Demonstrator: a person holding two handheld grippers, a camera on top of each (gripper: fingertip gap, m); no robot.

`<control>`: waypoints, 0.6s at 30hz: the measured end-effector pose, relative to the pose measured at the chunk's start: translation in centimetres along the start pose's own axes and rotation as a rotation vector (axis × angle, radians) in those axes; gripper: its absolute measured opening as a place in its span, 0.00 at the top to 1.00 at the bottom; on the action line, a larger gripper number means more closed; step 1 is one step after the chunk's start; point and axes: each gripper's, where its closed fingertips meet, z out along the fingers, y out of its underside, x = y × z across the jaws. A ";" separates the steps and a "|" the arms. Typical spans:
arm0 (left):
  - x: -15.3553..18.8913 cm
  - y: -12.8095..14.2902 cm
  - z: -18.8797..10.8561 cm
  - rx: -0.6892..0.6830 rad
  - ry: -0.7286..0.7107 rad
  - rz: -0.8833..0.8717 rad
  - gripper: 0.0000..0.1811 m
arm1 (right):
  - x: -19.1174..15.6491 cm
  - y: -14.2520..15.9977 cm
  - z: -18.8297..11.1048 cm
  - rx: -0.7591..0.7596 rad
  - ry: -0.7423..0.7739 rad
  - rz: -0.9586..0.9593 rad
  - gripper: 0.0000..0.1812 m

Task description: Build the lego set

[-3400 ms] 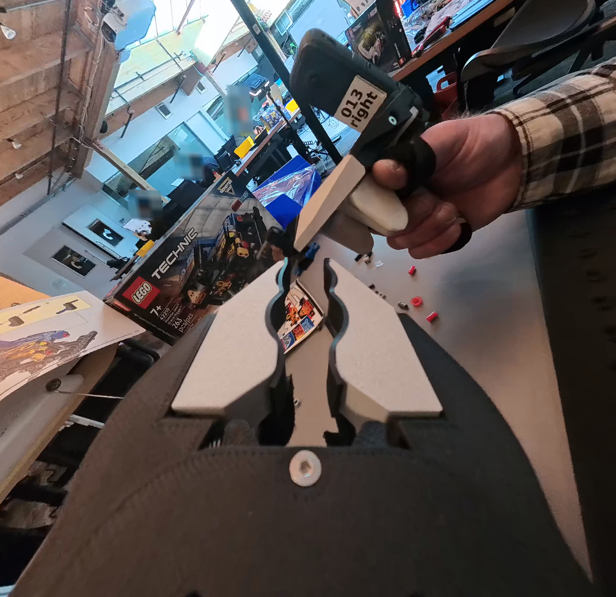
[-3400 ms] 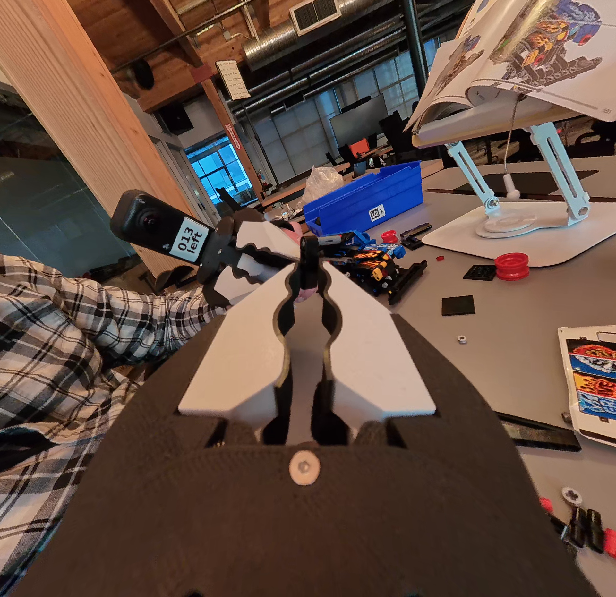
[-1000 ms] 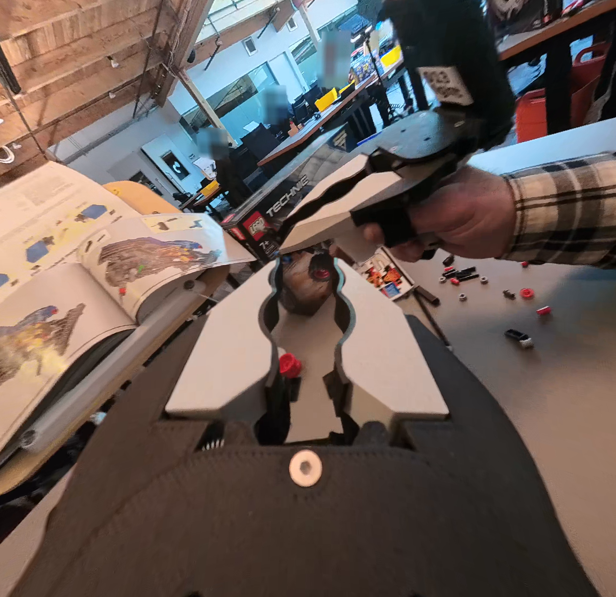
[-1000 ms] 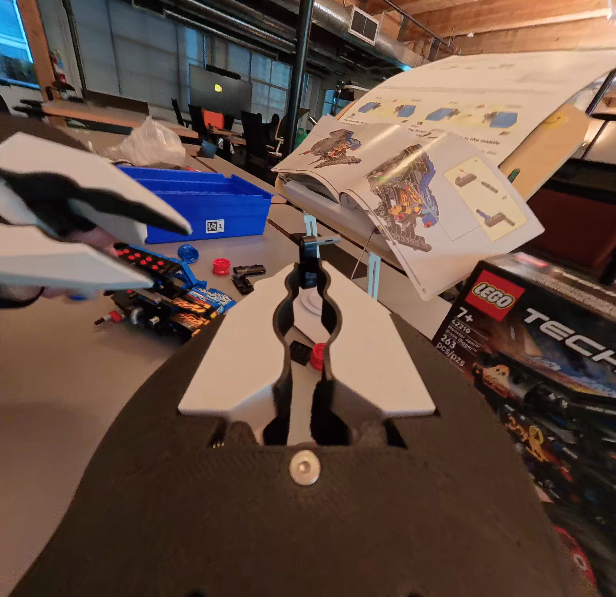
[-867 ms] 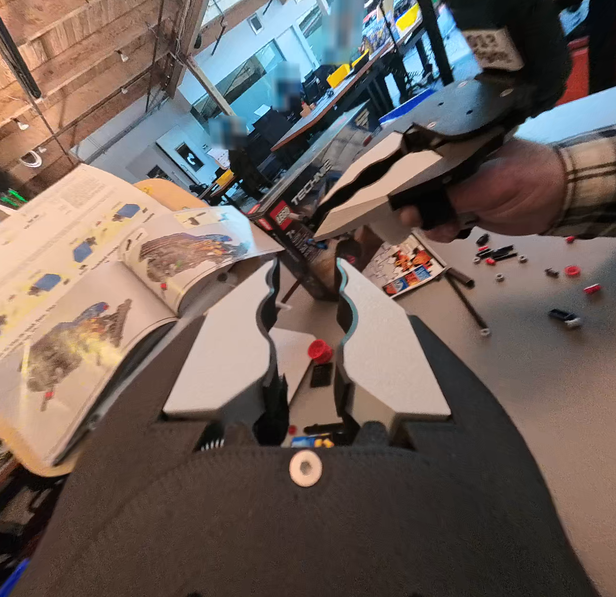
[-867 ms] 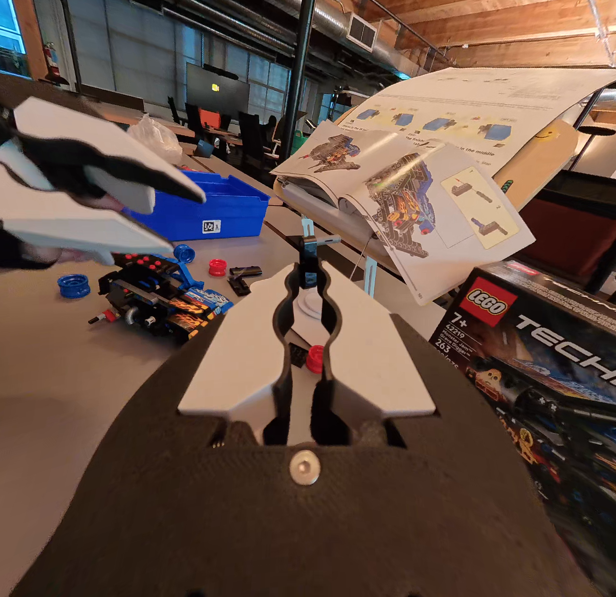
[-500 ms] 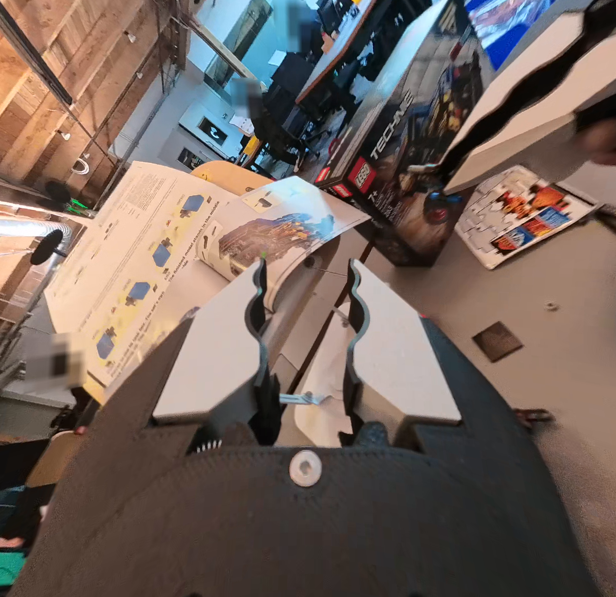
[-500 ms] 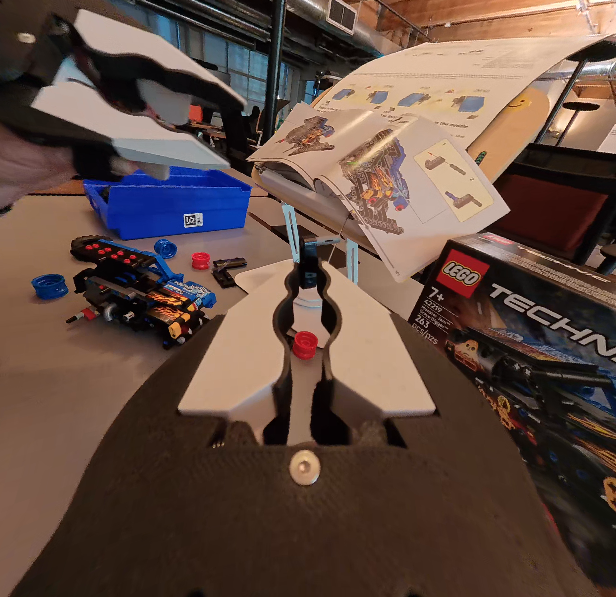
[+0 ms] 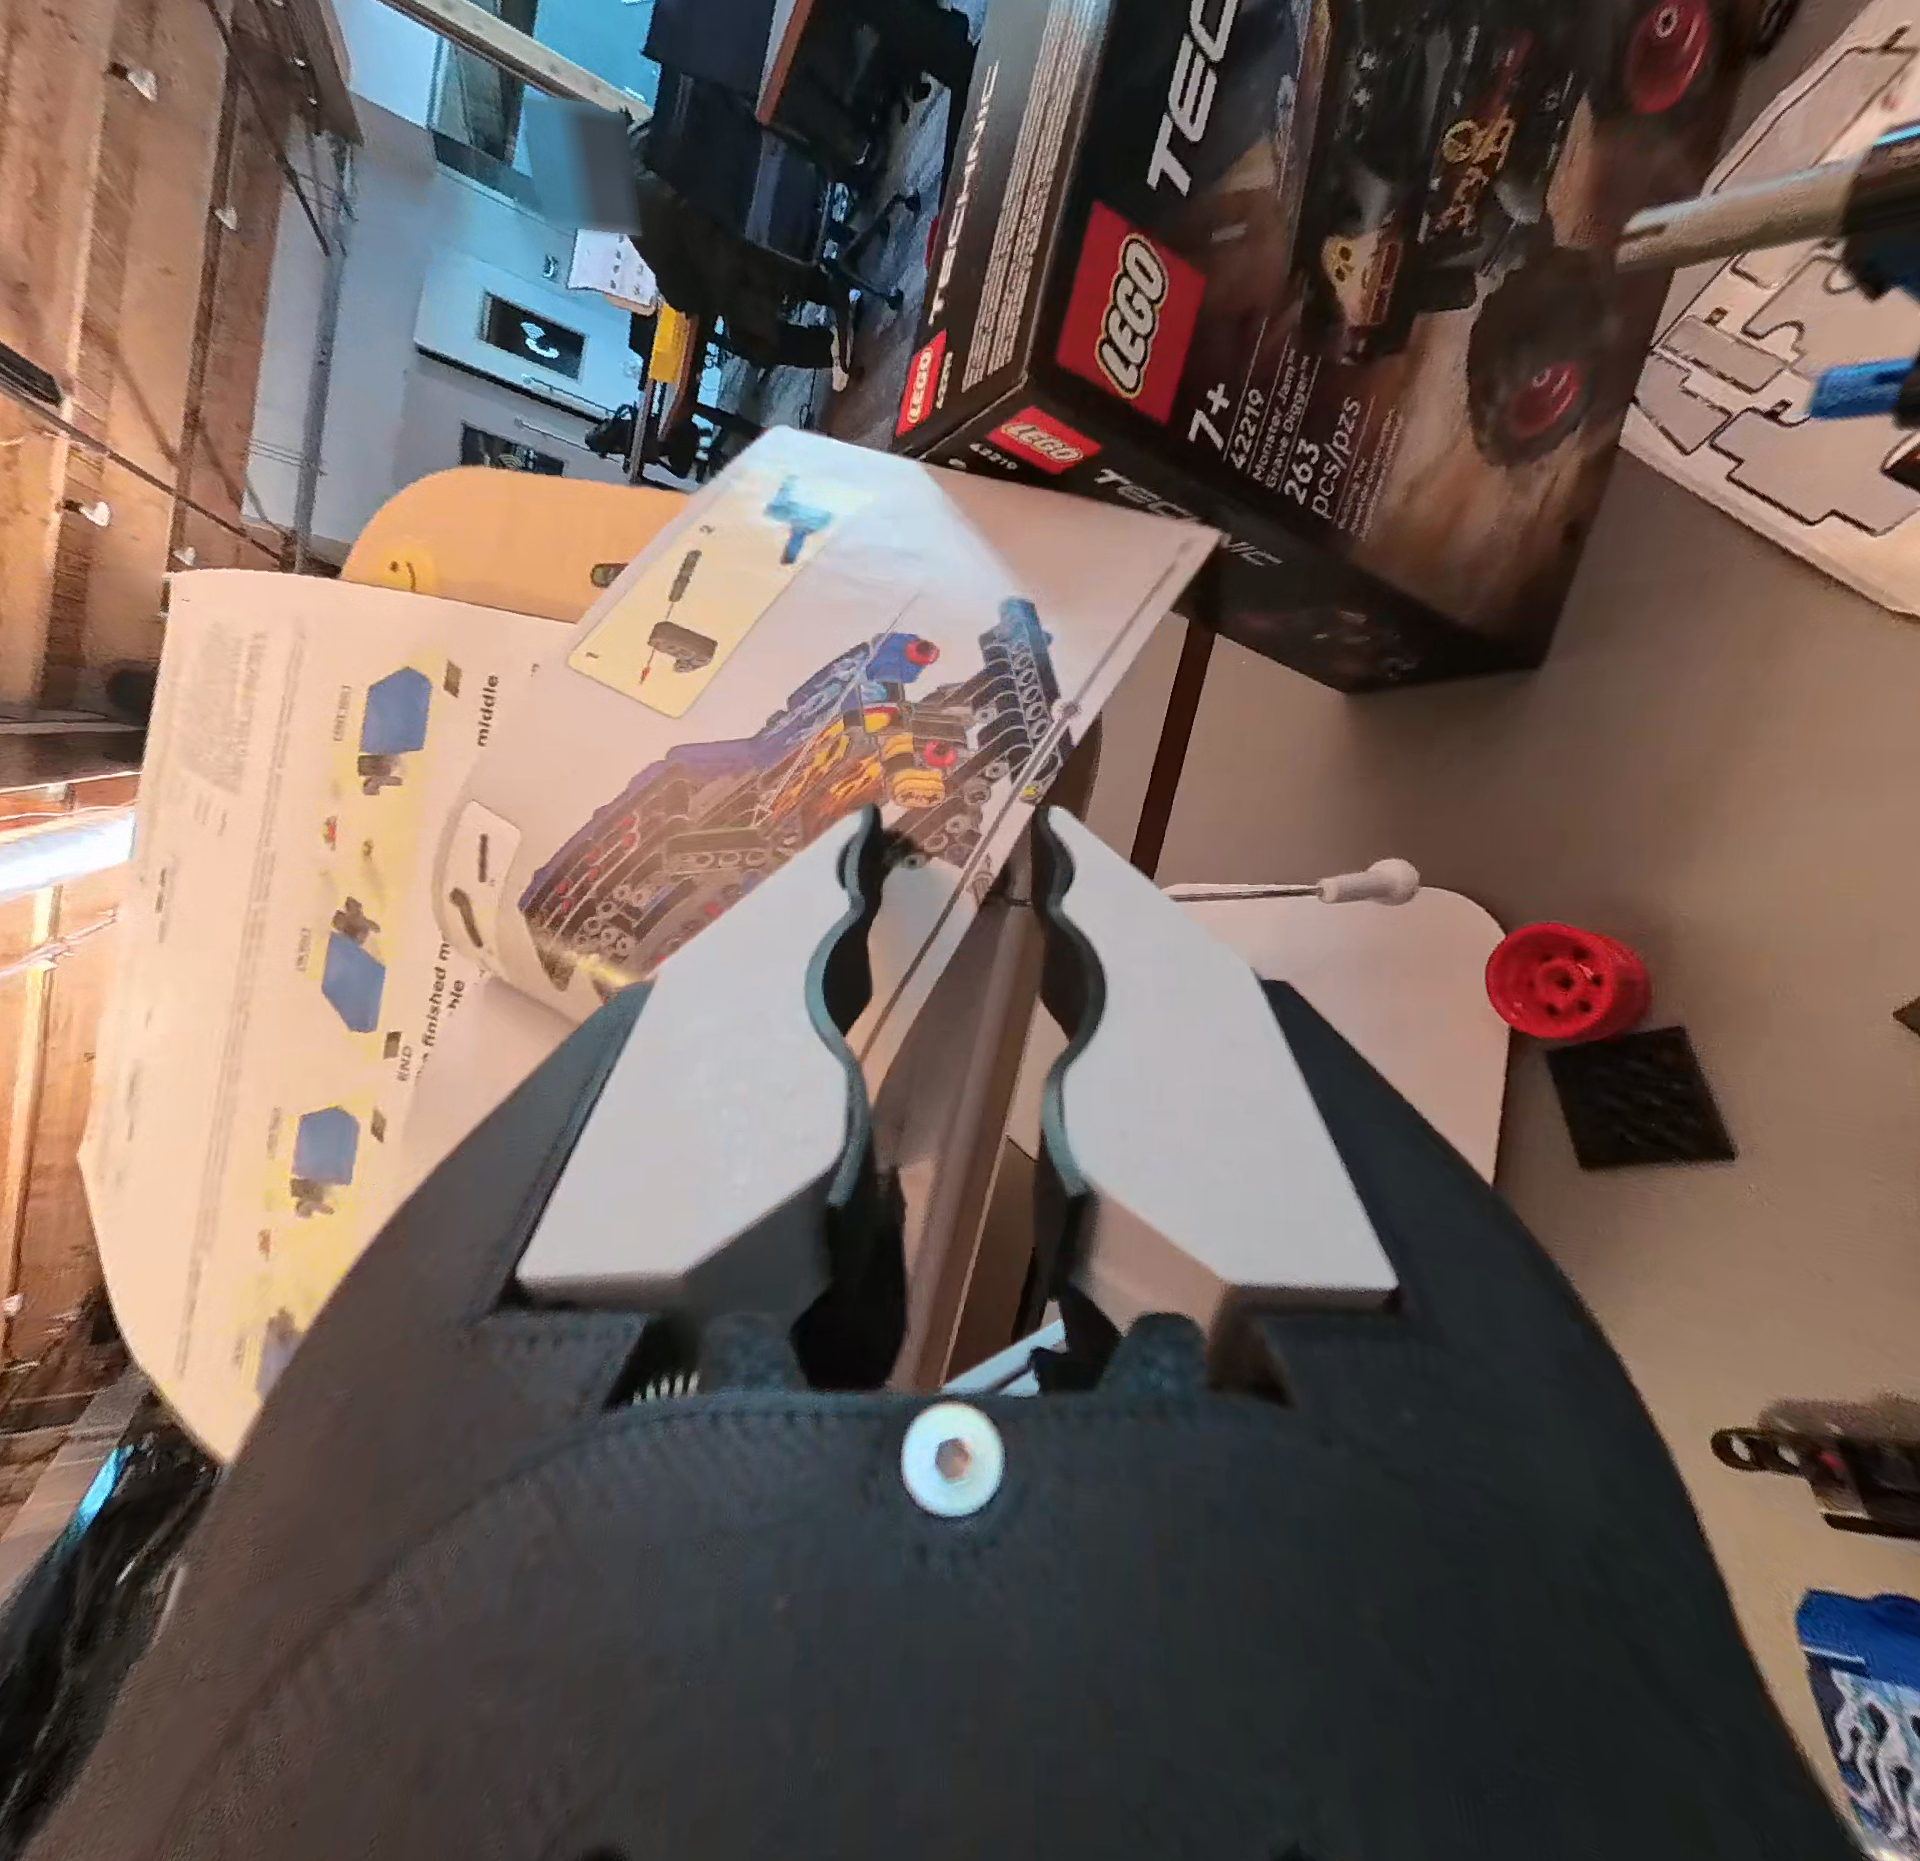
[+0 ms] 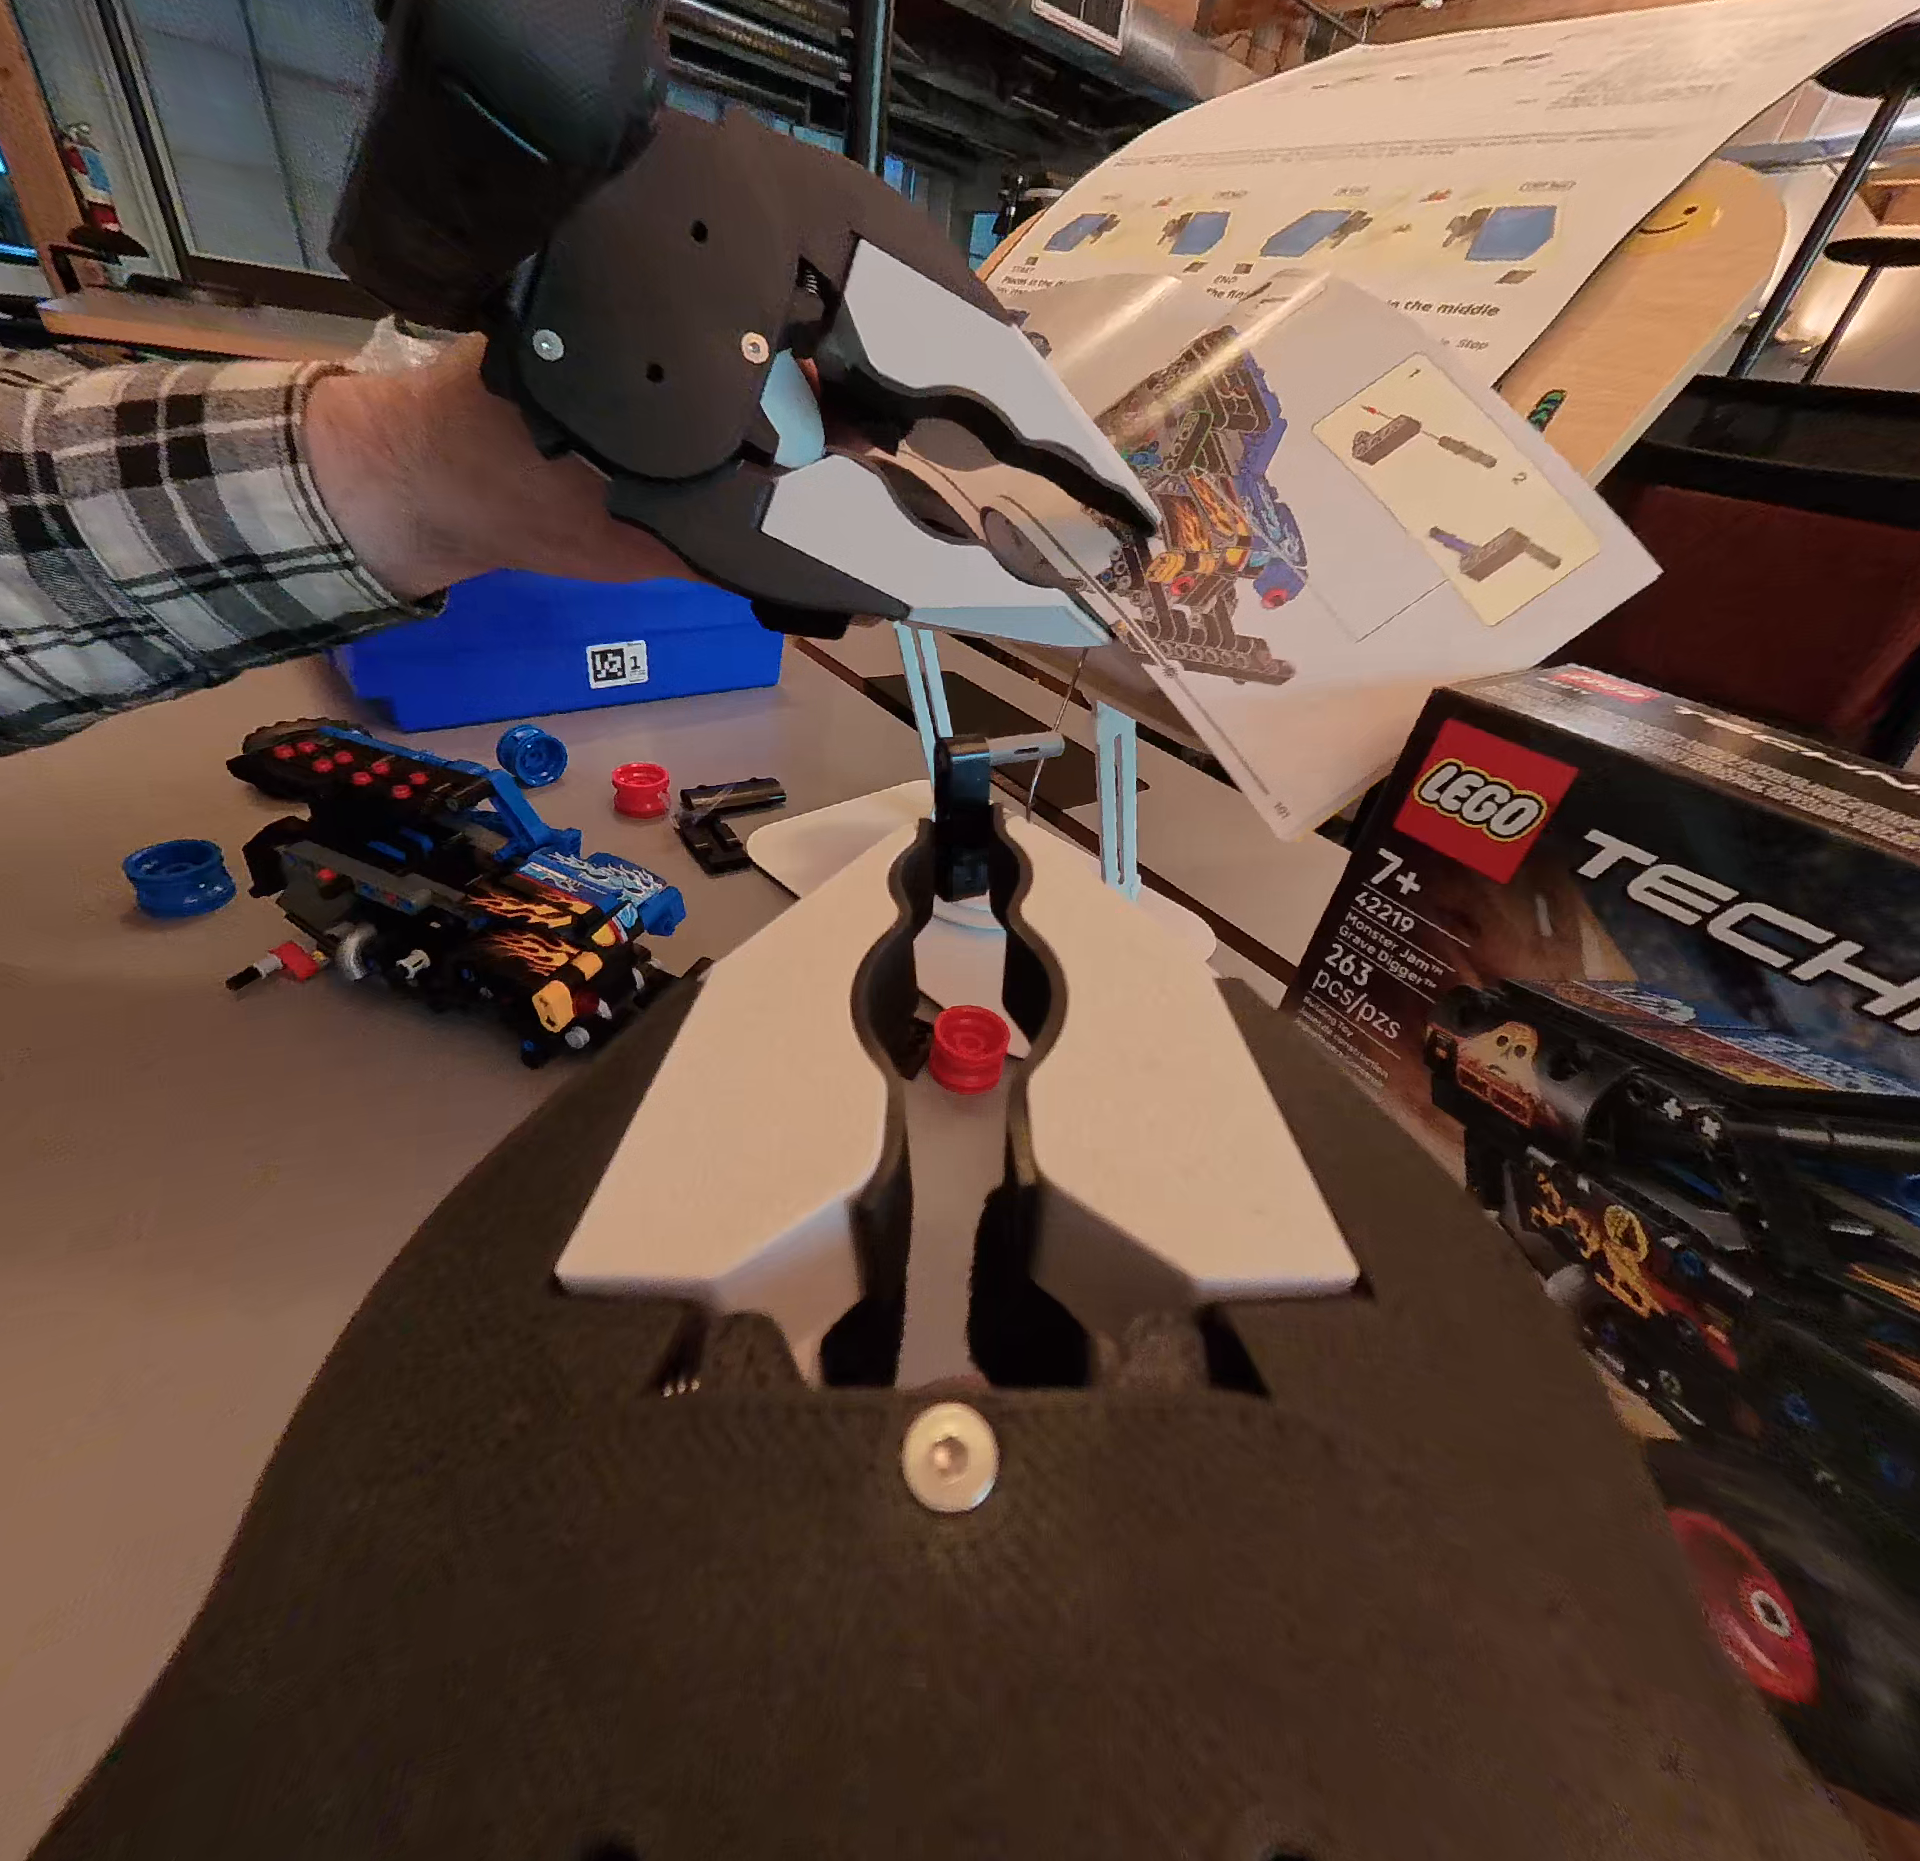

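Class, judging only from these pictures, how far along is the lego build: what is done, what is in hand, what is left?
Done: a blue and black truck body lies on the table. In hand: the right gripper pinches a small black piece with a grey pin; the open left gripper reaches at the instruction booklet. Left: loose blue wheel hubs and red ones are unfitted.

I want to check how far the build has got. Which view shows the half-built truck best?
The right wrist view: the truck lies whole on the table, left of the right hand-held gripper. The left wrist view catches only a dark blurred bit at its right edge, possibly the truck.
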 end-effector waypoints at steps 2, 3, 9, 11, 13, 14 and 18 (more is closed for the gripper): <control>0.2 0.0 0.1 0.008 0.014 -0.014 0.87 | -0.1 0.1 0.1 -0.001 -0.008 0.004 0.96; 0.3 0.0 0.0 0.016 0.023 -0.029 0.87 | -0.2 0.2 0.1 -0.002 -0.011 0.005 0.95; 0.3 -0.2 -0.5 0.066 0.093 -0.099 0.87 | -0.8 0.3 0.3 -0.005 -0.042 0.001 0.95; -0.1 -0.3 -1.1 0.080 0.101 -0.124 0.85 | -1.4 0.1 0.3 0.001 -0.069 0.000 0.96; -0.5 -0.3 -2.1 0.093 0.106 -0.147 0.83 | -2.4 0.0 0.4 0.004 -0.114 0.002 0.96; -0.7 -0.3 -2.7 0.100 0.106 -0.157 0.83 | -2.8 0.0 0.5 0.005 -0.134 0.003 0.96; -1.3 0.7 -5.2 0.091 0.100 -0.188 0.81 | -4.4 0.3 0.9 -0.013 -0.196 -0.007 0.95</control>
